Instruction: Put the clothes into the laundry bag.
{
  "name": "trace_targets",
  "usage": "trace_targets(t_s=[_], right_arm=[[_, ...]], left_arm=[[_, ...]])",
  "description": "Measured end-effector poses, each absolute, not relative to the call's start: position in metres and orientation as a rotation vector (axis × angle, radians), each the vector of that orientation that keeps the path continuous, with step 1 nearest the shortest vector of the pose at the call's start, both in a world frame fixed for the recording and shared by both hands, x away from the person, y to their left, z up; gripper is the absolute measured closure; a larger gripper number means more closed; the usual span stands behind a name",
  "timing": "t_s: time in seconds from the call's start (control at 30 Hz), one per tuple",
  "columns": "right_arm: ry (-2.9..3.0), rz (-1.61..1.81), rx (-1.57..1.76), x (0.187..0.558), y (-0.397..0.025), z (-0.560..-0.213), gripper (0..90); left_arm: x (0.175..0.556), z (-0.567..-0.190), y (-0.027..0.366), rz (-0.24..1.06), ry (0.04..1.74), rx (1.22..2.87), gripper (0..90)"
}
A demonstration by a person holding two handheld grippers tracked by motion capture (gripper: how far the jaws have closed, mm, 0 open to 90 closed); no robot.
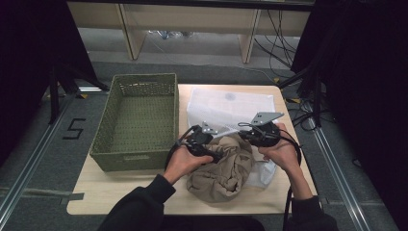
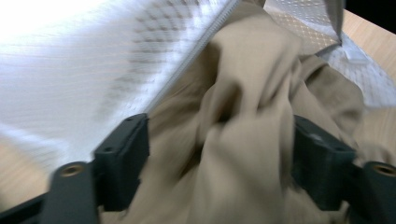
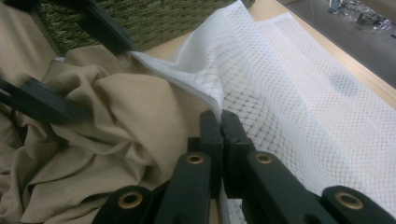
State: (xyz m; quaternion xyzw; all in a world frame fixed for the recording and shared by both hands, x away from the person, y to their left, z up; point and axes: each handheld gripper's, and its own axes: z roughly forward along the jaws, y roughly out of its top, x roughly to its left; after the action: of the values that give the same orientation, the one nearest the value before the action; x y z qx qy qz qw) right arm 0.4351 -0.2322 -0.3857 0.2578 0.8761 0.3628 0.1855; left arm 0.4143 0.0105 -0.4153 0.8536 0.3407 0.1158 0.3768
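Observation:
A crumpled tan garment [image 1: 223, 166] lies on the wooden table [image 1: 120, 190], partly inside a white mesh laundry bag [image 1: 226, 106]. My left gripper [image 2: 219, 158] is open, its jaws spread around a bunch of the tan garment [image 2: 243, 116] at the bag's zipped edge [image 2: 187, 60]. My right gripper [image 3: 220, 123] is shut on the white mesh bag's edge [image 3: 201, 88] and holds it up. In the right gripper view the tan garment [image 3: 112, 126] lies to the left, with the left gripper's black jaws across it. In the high view both grippers [image 1: 204, 139] [image 1: 262, 132] meet over the garment.
A green woven basket [image 1: 137, 120] stands at the table's left, close beside the left hand. The mesh bag spreads toward the table's far edge. Cables run on the floor beyond the table and at the right.

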Motion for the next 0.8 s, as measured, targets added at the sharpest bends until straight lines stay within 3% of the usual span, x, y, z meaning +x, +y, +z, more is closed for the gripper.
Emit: trace_targets(t_s=[0.13, 0.3, 0.33, 0.37, 0.43, 0.47, 0.6, 0.8], right_arm=[[2.484, 1.025, 0.697, 0.436, -0.230, -0.386, 90.0], [2.473, 1.021, 0.695, 0.435, -0.227, -0.385, 90.0], [2.477, 1.019, 0.706, 0.434, -0.227, -0.385, 90.0], [2.472, 1.013, 0.680, 0.436, -0.227, -0.386, 90.0], [2.482, 1.004, 0.704, 0.434, -0.226, -0.387, 90.0], [2.493, 1.007, 0.696, 0.433, -0.224, -0.387, 90.0], [2.491, 1.011, 0.651, 0.433, -0.224, -0.385, 90.0], [2.482, 1.029, 0.671, 0.431, -0.224, -0.382, 90.0]], left_arm=[[0.411, -0.420, 0.023, 0.366, 0.893, 2.293, 17.2], [0.420, -0.450, 0.011, 0.292, 0.930, 2.347, 17.8], [0.423, -0.459, 0.005, 0.211, 0.932, 2.368, 21.3], [0.426, -0.462, 0.004, 0.182, 0.894, 2.396, 39.9], [0.425, -0.470, -0.005, 0.175, 0.903, 2.347, 62.0], [0.426, -0.469, -0.005, 0.166, 0.886, 2.354, 77.6], [0.429, -0.451, -0.008, 0.174, 0.898, 2.210, 84.1], [0.449, -0.450, -0.018, 0.173, 0.949, 2.149, 82.7]])
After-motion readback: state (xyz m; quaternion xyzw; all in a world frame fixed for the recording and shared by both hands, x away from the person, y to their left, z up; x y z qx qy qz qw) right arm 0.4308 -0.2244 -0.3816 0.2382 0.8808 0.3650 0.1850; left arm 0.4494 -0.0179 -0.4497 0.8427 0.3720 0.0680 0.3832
